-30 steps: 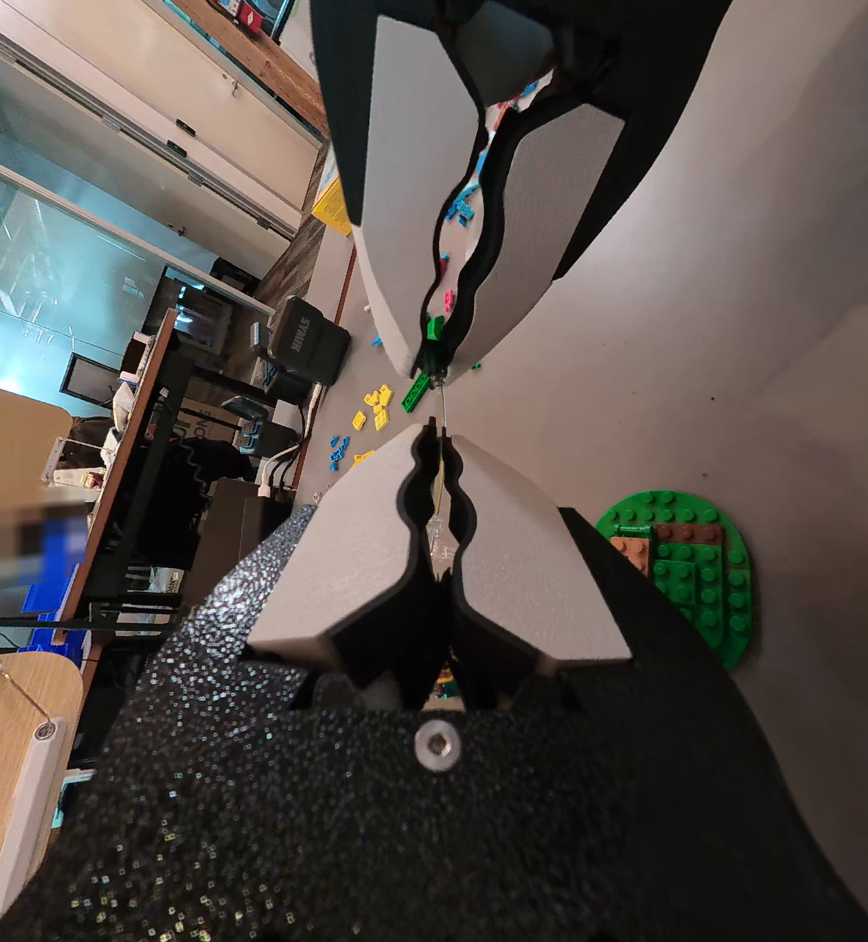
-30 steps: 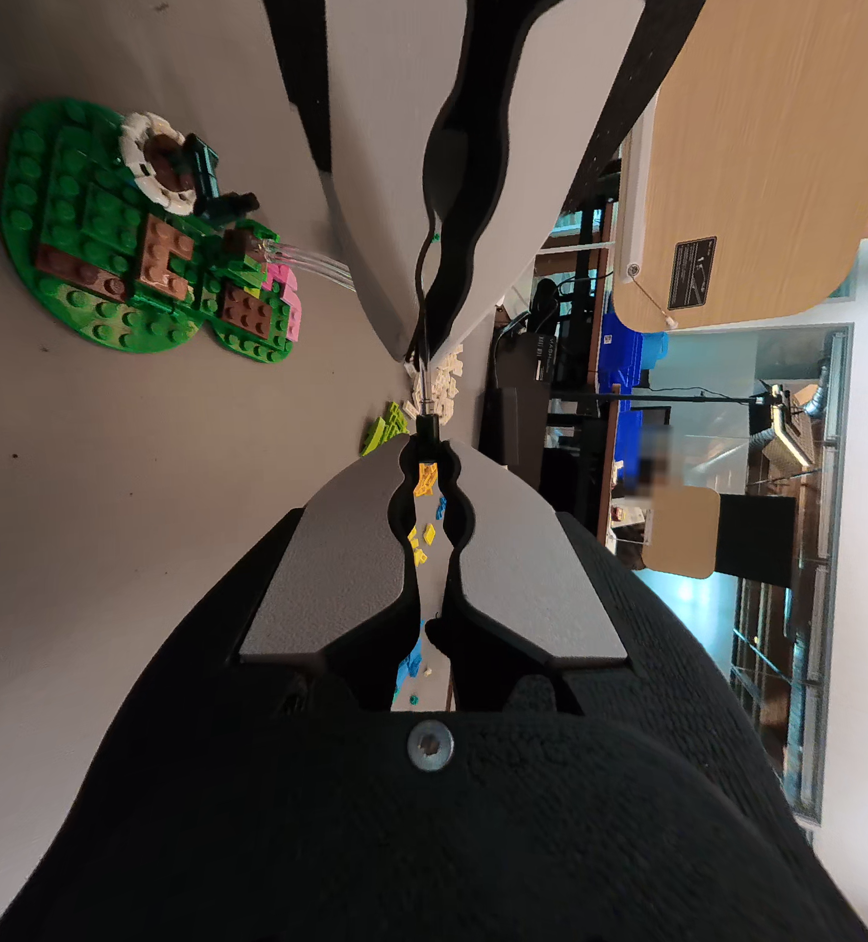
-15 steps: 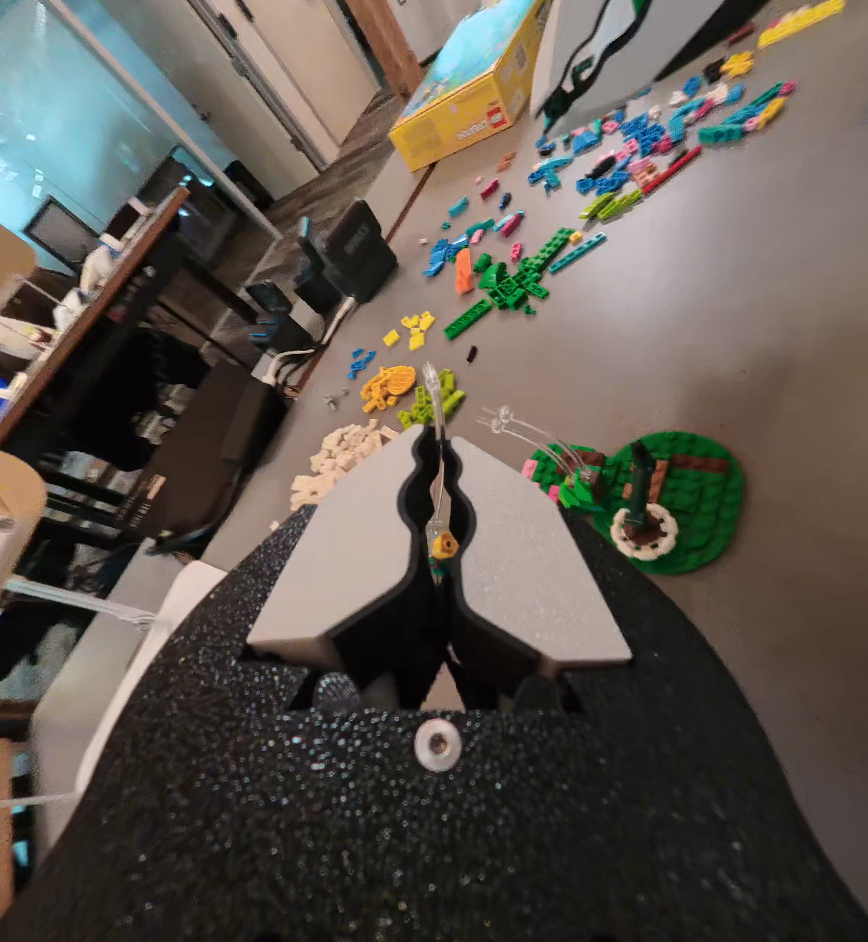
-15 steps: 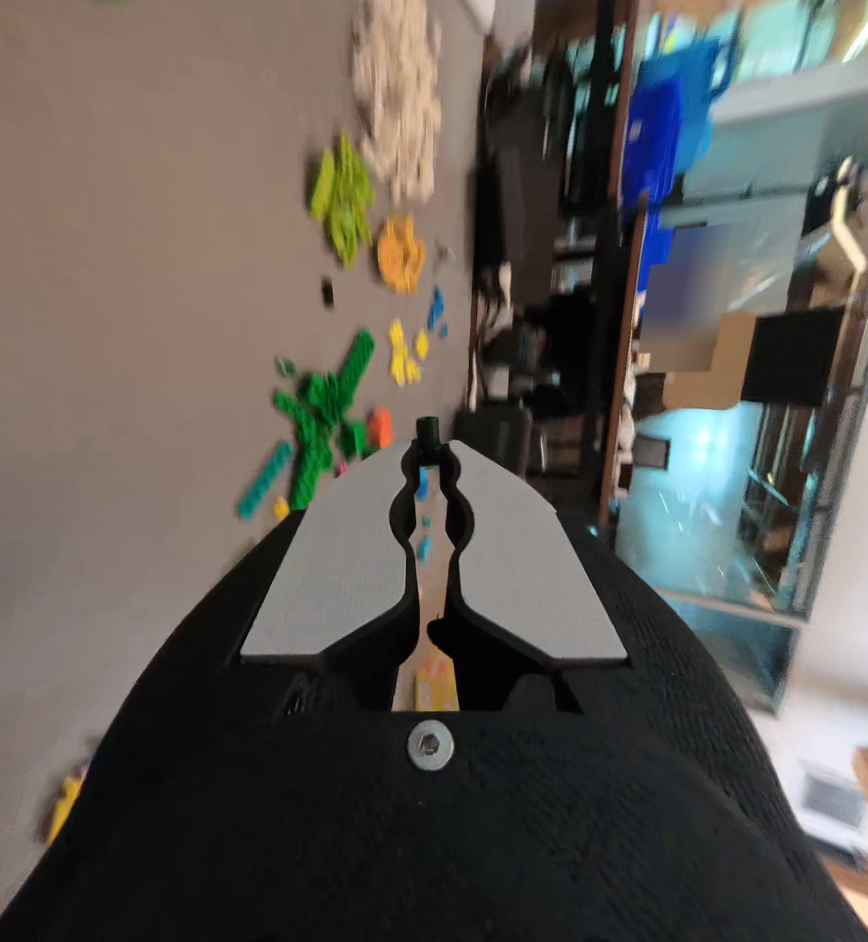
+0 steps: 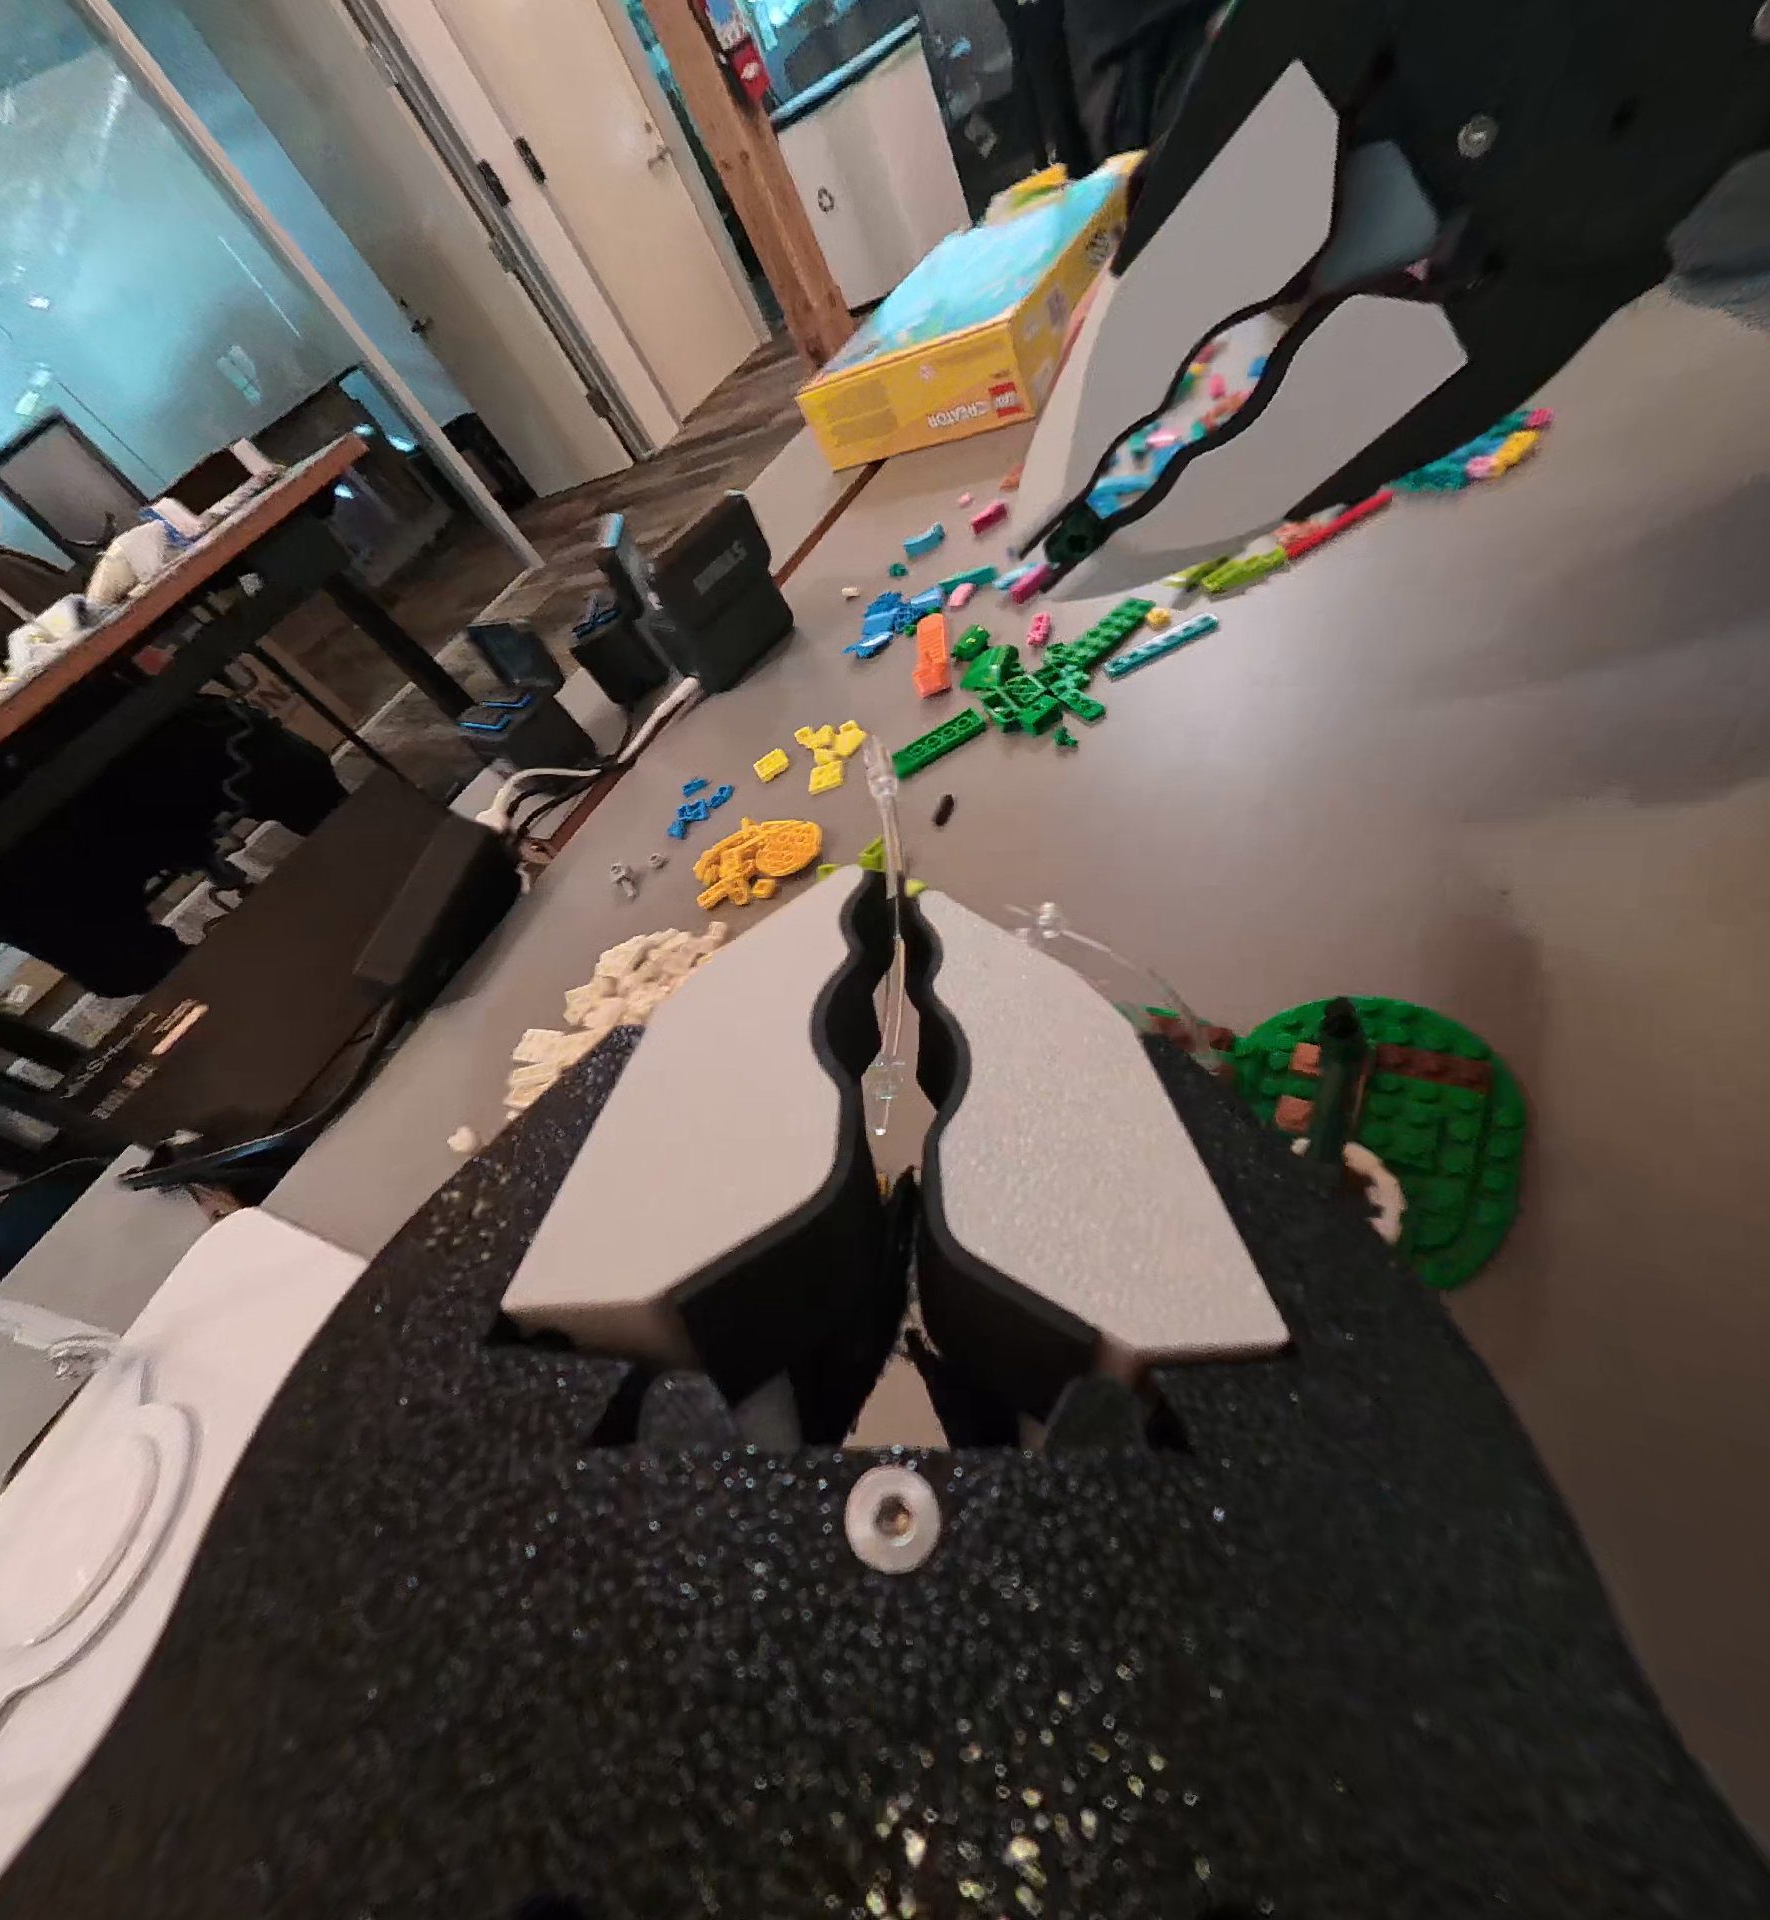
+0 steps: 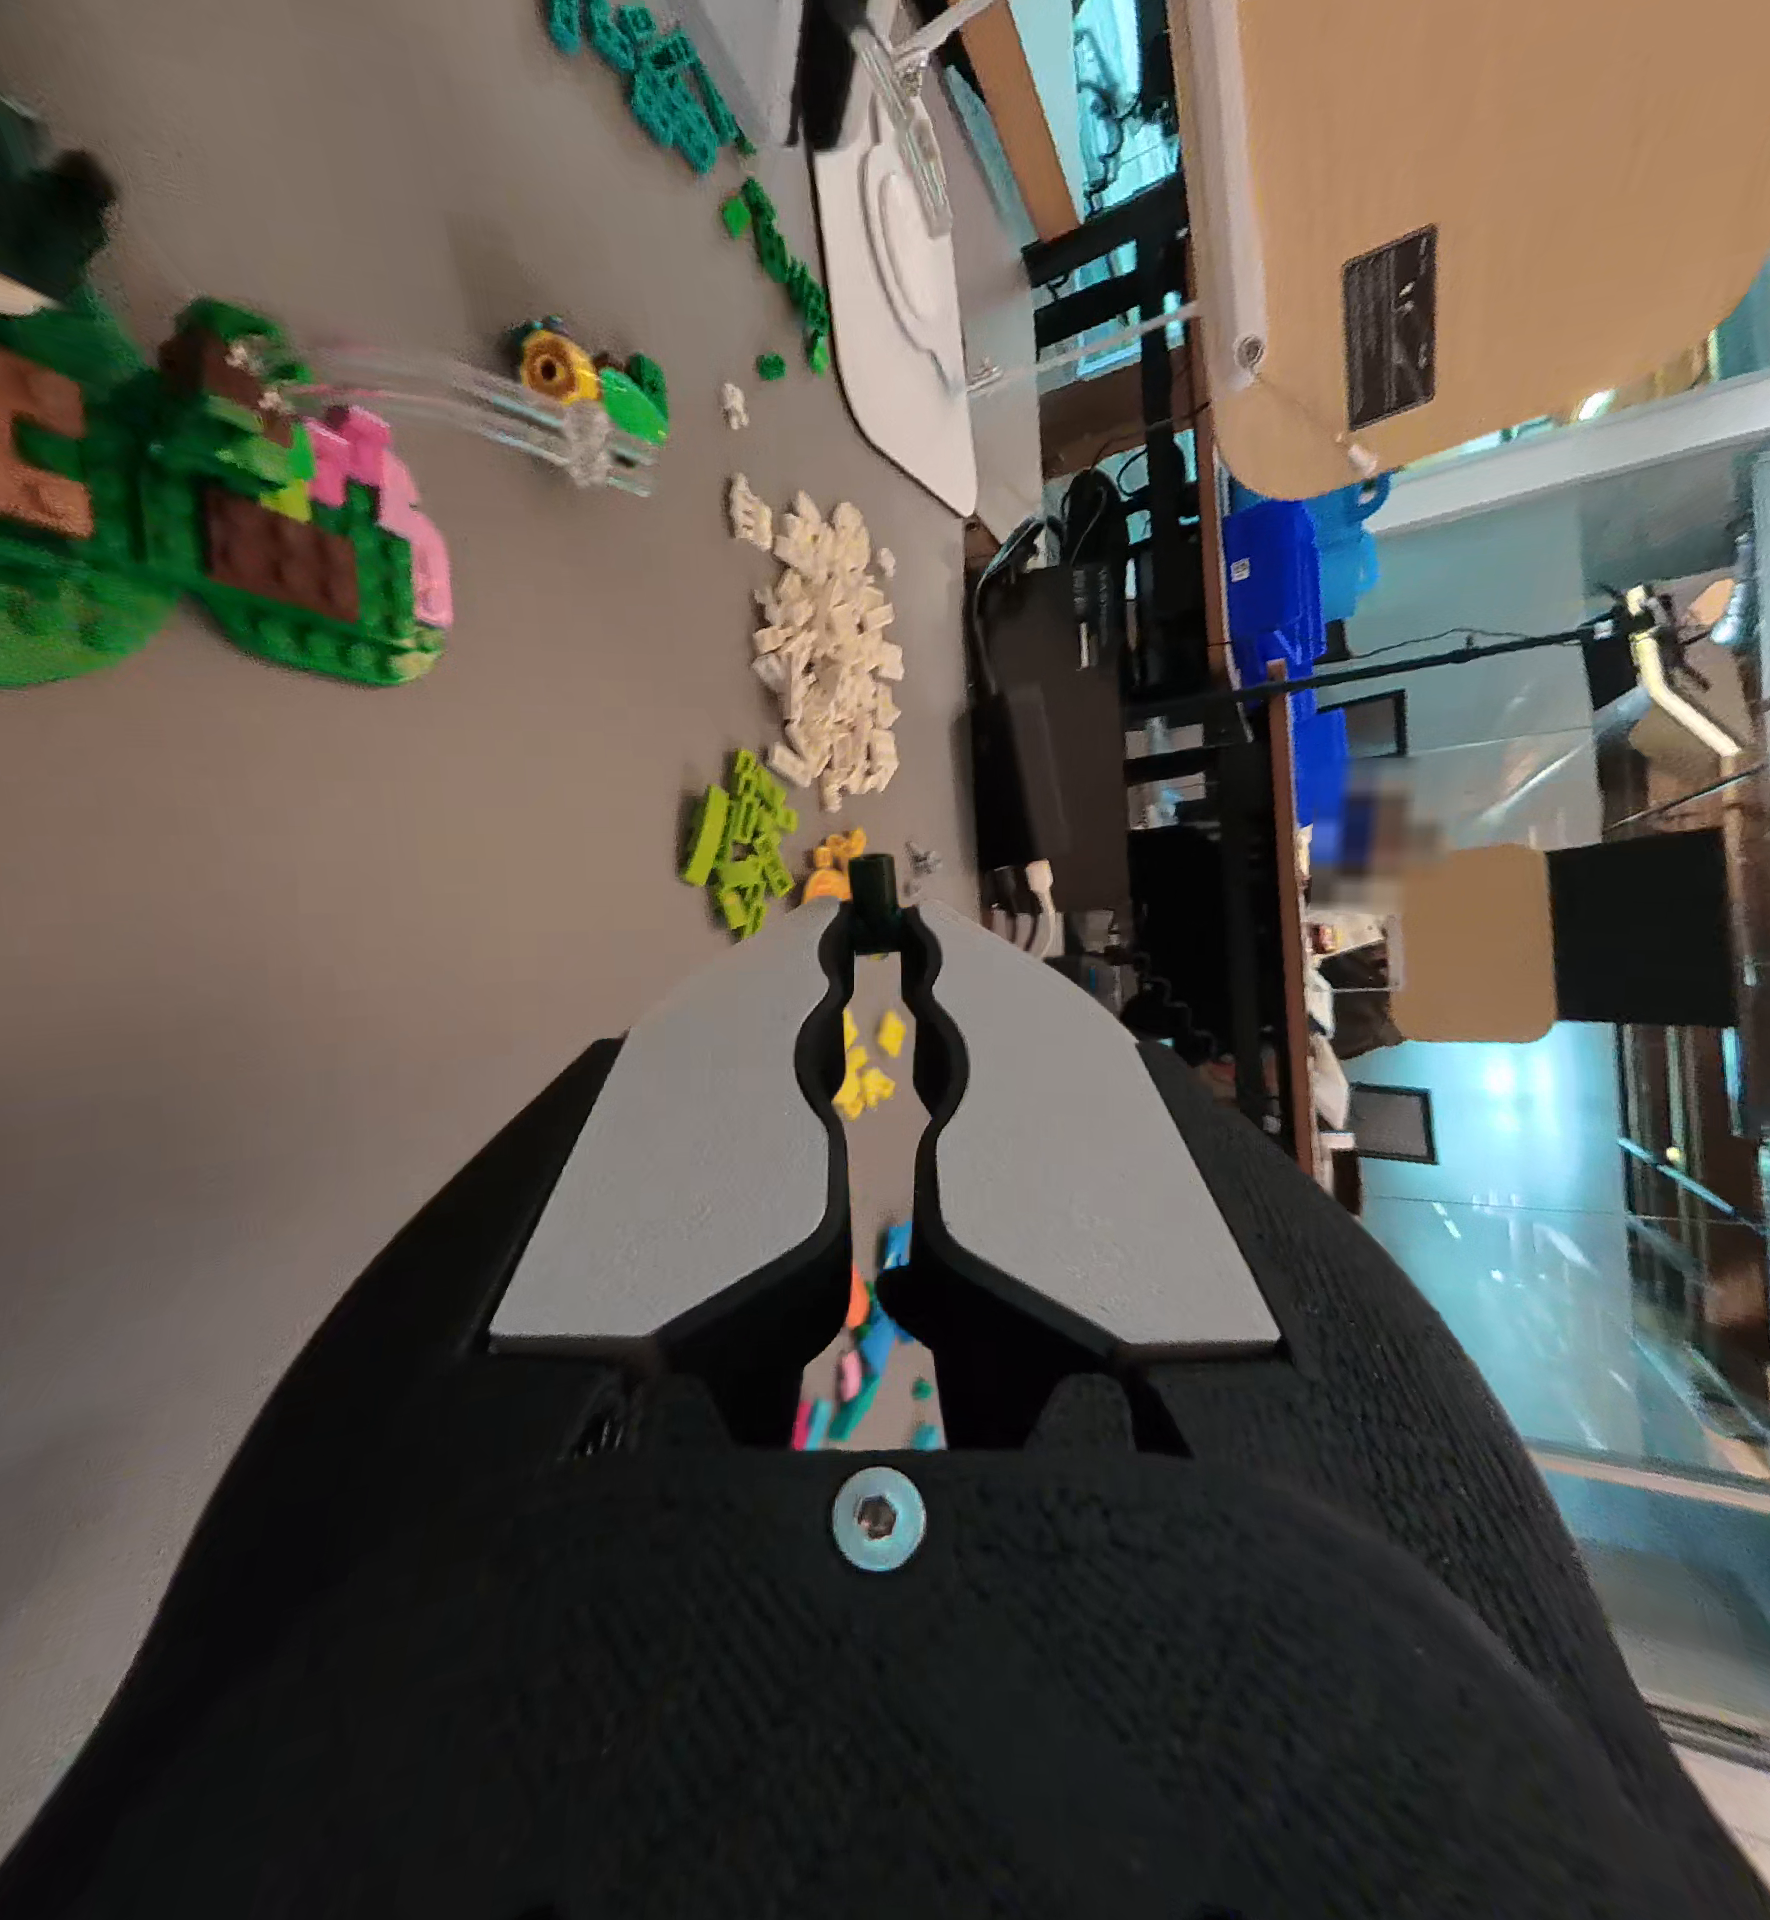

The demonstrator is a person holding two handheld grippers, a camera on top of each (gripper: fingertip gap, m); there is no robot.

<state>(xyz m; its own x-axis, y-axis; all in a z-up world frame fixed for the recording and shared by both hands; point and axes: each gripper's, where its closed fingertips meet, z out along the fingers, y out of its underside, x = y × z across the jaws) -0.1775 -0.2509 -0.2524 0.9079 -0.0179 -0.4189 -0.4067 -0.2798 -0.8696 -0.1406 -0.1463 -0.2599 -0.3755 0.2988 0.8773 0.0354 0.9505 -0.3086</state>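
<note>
1. A thin clear curved rod (image 5: 889,914) is pinched between the fingers (image 5: 756,1060) of the left gripper (image 5: 893,896); its long axis runs forward along them, one knobbed end poking out past the tips and the other lying back in the slot
2. The right gripper (image 6: 877,912) has its fingers (image 6: 1026,1049) pressed on a small dark green tube piece (image 6: 873,885), which stands out beyond the tips, its open end facing away from the camera
3. In the left wrist view the right gripper (image 5: 1063,540) hangs well ahead and to the right over the desk (image 5: 1483,831), its dark piece at its tips; the two held parts are well apart
4. Just right of the left fingers sits the round green brick base (image 5: 1421,1132) with a dark upright stem and more clear rods
5. The right wrist view alone shows a small yellow and green flower piece (image 6: 590,387) lying off the base's rod tips, and a cream brick pile (image 6: 834,644); the left view alone shows the yellow box (image 5: 964,364)
</note>
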